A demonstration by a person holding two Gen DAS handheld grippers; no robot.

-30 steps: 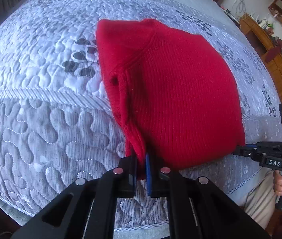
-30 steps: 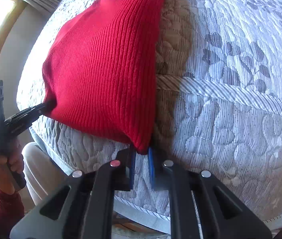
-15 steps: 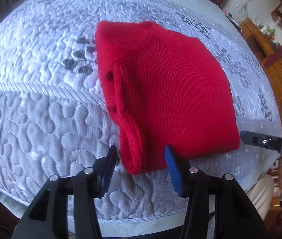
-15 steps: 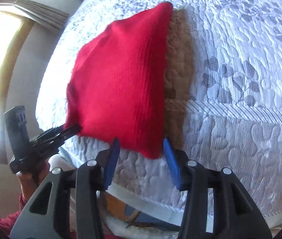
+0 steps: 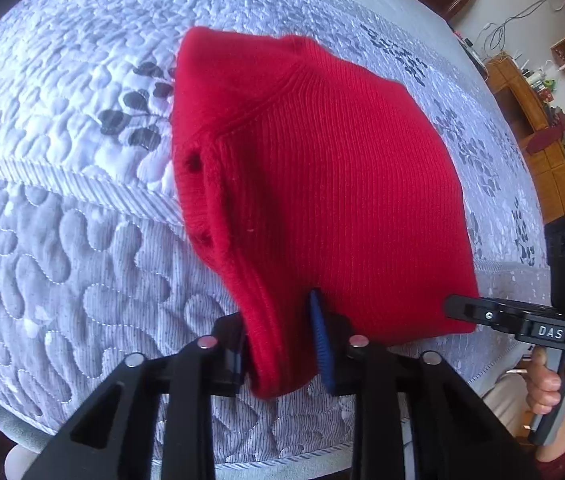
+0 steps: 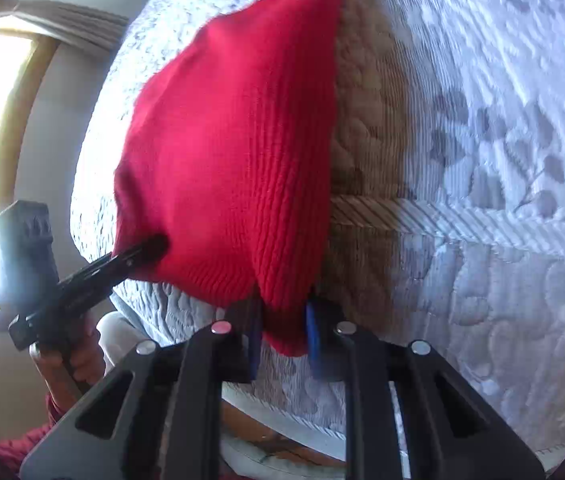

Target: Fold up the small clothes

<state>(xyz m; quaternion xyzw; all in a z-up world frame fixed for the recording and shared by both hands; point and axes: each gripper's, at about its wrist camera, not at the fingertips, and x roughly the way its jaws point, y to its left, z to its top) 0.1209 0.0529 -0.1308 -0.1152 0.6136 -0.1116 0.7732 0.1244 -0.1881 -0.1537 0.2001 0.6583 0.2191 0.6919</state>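
— How did our jaws stand?

— We had the left gripper (image 5: pixel 282 344) closed on the near left corner of the red sweater (image 5: pixel 322 184), with the knit bunched between its jaws. The right gripper (image 6: pixel 282 336) was gripping the near right corner in the same way.

— And where was the sweater?

— It was folded and lay on the bed (image 5: pixel 62 240), on the grey quilted cover, with its near edge close to the edge of the bed. We saw a wooden cabinet (image 5: pixel 542 132) farther behind.
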